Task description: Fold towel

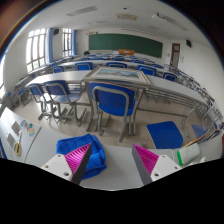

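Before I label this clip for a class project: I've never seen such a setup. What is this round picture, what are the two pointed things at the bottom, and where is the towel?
This is a single wide-angle view from a camera riding on a hand-held gripper, looking forward along its two fingers. The pointed shapes are those fingers, each with a magenta pad on its inner face. They stand apart and hold nothing. A blue towel lies bunched on a white table beside the fingers, with one finger over part of it. Beyond is a classroom: rows of desks with blue chairs, and a green chalkboard on the far wall.
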`<action>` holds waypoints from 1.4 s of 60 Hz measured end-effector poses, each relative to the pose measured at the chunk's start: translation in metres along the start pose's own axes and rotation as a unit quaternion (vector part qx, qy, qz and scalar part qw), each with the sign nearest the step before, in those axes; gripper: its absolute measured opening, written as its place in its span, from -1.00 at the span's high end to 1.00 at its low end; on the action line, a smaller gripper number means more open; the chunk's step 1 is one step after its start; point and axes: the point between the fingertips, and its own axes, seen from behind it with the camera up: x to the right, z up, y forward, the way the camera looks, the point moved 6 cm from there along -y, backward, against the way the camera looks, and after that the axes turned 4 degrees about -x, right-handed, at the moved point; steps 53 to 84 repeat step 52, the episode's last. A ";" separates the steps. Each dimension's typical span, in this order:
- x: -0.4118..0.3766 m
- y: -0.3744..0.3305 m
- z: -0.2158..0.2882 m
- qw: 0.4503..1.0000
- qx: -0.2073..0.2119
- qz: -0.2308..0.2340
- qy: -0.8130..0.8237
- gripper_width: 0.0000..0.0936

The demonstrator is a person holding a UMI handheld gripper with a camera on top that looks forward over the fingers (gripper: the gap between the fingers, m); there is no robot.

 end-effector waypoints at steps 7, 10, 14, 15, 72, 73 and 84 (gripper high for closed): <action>-0.006 -0.040 -0.001 1.000 0.011 -0.009 0.000 -0.82; -0.015 -0.062 -0.004 1.000 0.016 -0.014 0.003 -0.82; -0.027 -0.089 -0.012 0.999 0.022 -0.020 0.010 -0.82; -0.031 -0.097 -0.014 0.999 0.024 -0.021 0.012 -0.81; -0.145 -0.306 -0.093 0.994 0.072 -0.075 0.042 -0.81; -0.145 -0.306 -0.093 0.994 0.072 -0.075 0.042 -0.81; -0.145 -0.306 -0.093 0.994 0.072 -0.075 0.042 -0.81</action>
